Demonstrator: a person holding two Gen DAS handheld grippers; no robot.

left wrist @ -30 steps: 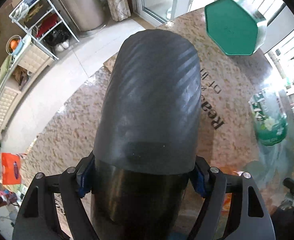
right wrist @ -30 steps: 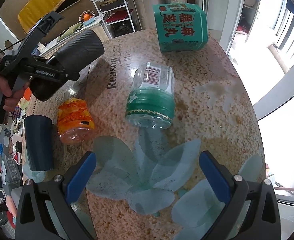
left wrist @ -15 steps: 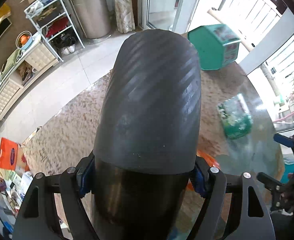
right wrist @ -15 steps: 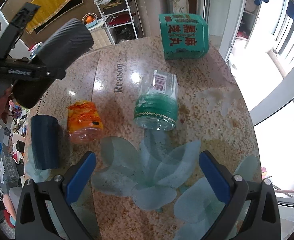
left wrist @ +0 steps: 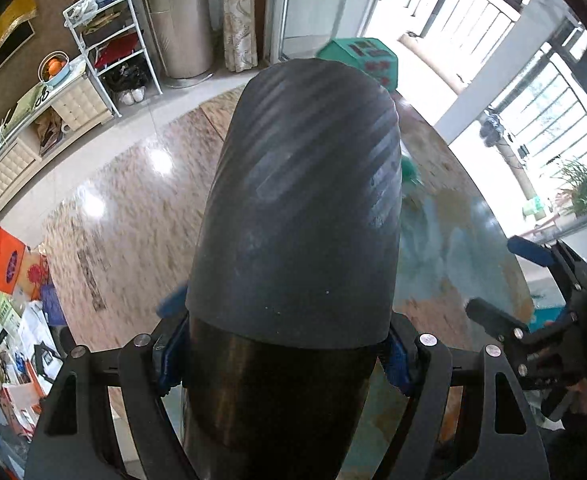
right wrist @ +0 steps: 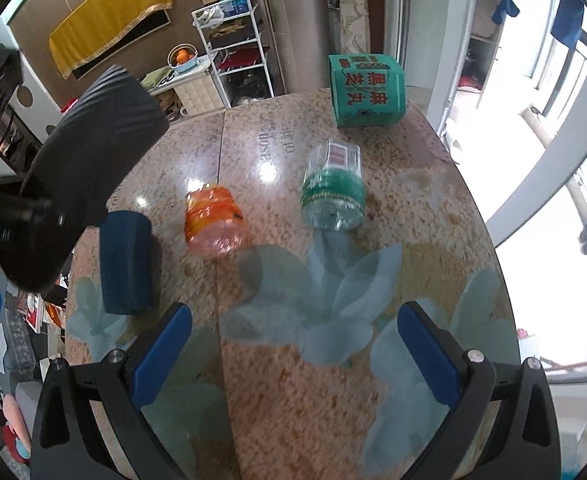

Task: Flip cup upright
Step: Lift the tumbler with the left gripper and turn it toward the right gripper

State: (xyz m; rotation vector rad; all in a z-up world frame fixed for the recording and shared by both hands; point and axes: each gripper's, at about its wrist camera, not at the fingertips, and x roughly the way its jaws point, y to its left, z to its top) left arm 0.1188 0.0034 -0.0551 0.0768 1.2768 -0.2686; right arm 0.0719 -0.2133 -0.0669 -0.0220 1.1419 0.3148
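Observation:
My left gripper (left wrist: pixel 281 356) is shut on a dark grey ribbed cup (left wrist: pixel 301 216), which fills the middle of the left wrist view. In the right wrist view the cup (right wrist: pixel 93 172) is held in the air at the left, above the table, tilted with its far end pointing up and right. My right gripper (right wrist: pixel 293 348) is open and empty over the table's near part. A dark blue cup (right wrist: pixel 127 260) lies on its side on the table below the held cup.
On the round stone table (right wrist: pixel 413 208) lie an orange plastic jar (right wrist: pixel 213 220), a clear green-labelled jar (right wrist: pixel 333 192) and a green hexagonal box (right wrist: pixel 367 90). The right gripper shows at the right edge of the left wrist view (left wrist: pixel 541 304). A white shelf (right wrist: pixel 233 40) stands beyond.
My left gripper has lifted the grey cup higher and tilted it more upward. The right gripper has drawn slightly to the right, bringing the blue cup more into view.

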